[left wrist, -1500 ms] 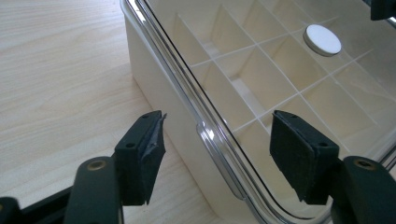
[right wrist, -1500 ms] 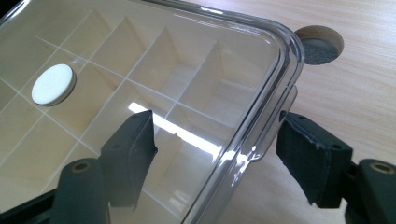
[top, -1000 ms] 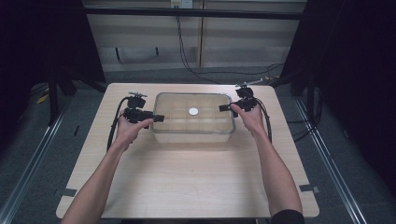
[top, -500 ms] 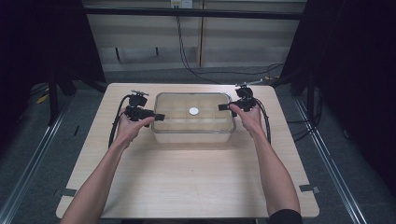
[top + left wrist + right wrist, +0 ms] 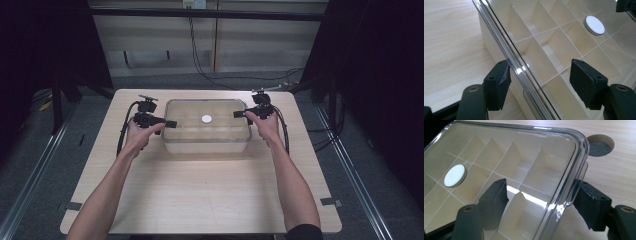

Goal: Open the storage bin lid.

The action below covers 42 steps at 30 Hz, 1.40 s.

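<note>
A clear-lidded compartment box [image 5: 206, 126] sits toward the far middle of the tabletop [image 5: 200, 200], between the two hand-held grippers. The left hand-held gripper [image 5: 544, 77] has its jaws apart, straddling the lid's edge [image 5: 519, 72]: one pad sits outside against the box's side, the other hangs over the lid. The right hand-held gripper [image 5: 541, 202] is likewise spread across the opposite edge near a rounded corner, with the side latch tab [image 5: 579, 182] just inside its outer pad. A white round disc [image 5: 454, 175] lies on the lid beyond both. The step looks like gripping the lid's two ends, so both sets of jaws should probably close evenly on the rim, square to it, before any lift, or the lid may tilt or slip.
</note>
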Each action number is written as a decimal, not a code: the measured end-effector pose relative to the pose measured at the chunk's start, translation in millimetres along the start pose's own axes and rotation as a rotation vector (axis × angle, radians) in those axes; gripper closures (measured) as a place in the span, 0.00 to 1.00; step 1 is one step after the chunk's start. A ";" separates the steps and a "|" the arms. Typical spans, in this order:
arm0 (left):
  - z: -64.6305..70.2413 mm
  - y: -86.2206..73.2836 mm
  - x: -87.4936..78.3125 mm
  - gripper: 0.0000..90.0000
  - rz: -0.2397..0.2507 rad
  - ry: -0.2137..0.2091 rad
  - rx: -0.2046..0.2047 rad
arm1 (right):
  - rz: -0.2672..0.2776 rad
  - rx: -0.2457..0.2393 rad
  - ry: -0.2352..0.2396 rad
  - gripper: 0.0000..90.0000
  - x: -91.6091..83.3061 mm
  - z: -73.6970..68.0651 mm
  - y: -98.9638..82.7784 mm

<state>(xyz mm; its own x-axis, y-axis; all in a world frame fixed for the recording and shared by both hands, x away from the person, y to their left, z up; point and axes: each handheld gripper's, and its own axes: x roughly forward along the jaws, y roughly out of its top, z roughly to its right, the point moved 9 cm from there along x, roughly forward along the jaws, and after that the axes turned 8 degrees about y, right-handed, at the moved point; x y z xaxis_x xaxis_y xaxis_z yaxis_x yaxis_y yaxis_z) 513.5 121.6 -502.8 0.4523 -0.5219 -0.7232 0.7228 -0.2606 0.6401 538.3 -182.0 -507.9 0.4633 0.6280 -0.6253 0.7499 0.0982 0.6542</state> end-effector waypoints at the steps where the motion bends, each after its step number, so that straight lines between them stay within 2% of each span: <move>1: 0.0 0.0 0.0 0.37 0.000 0.000 0.000 | 0.001 0.001 0.001 0.32 -0.1 0.0 0.1; 5: -0.8 -0.3 -1.9 0.39 -0.001 0.002 0.002 | 0.004 -0.006 -0.006 0.33 -1.6 -1.1 0.9; 8: -1.4 1.2 -3.8 0.41 0.019 0.019 0.011 | 0.022 -0.006 -0.002 0.36 -4.0 -1.9 3.0; 16: 0.0 4.7 -8.6 0.44 0.049 0.022 0.021 | 0.048 -0.013 0.001 0.42 -9.2 -4.2 6.6; 26: 1.9 9.9 -16.8 0.49 0.087 0.024 0.035 | 0.104 -0.006 0.042 0.53 -23.4 -8.7 14.0; 30: 3.7 12.2 -20.6 0.50 0.095 0.027 0.048 | 0.129 -0.003 0.069 0.56 -30.3 -12.8 17.0; 35: 6.6 14.9 -25.1 0.51 0.108 0.018 0.056 | 0.165 0.008 0.126 0.61 -37.5 -17.5 19.4; 42: 7.9 16.5 -28.5 0.54 0.122 0.004 0.053 | 0.163 0.003 0.127 0.61 -40.8 -20.5 20.5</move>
<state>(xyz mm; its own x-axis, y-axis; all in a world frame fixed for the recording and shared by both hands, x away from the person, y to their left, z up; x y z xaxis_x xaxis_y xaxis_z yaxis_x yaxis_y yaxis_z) 508.5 125.8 -469.6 0.5371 -0.5491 -0.6403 0.6340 -0.2379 0.7358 525.2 -189.8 -460.2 0.5152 0.7280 -0.4524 0.6715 -0.0149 0.7408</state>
